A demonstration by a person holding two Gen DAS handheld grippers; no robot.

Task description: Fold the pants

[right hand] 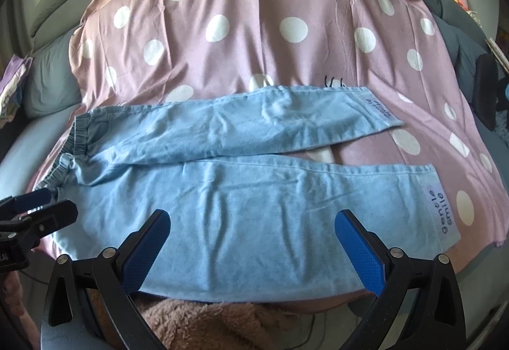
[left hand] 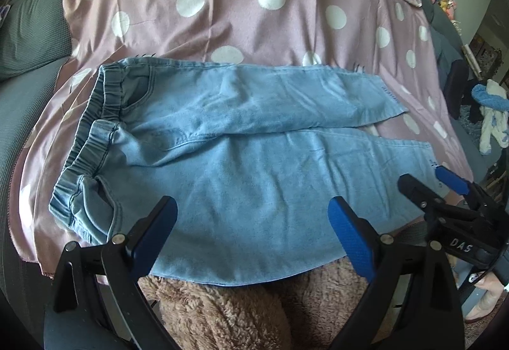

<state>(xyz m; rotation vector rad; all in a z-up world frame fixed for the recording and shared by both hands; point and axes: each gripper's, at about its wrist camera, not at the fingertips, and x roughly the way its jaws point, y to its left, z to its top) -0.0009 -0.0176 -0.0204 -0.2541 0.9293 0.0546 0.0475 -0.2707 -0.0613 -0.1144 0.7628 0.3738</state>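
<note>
The pants [left hand: 241, 140] lie flat and unfolded on a dotted sheet [left hand: 222, 9], waistband [left hand: 92, 133] to the left, both cuffs to the right, legs parted in a narrow V. The near leg [right hand: 254, 210] runs along the sheet's front edge, above a brown fleece [left hand: 216, 311].

The left gripper [left hand: 251, 219] hovers over the near leg towards the waist end, fingers spread wide, holding nothing. The right gripper [right hand: 253, 241] hovers over the same leg nearer the cuff [right hand: 440, 213], likewise spread and empty.

Judgement: no fold is made yet; the step in hand is the first grasp, probably to lay one leg over the other. To do it well, each gripper should pinch both layers at the near seam, one by the waistband, one by the cuff, then lift together and carry across evenly, so that the seams meet and the wrinkled cloth does not bunch. Dragging the sheet along is the chief risk.
</note>
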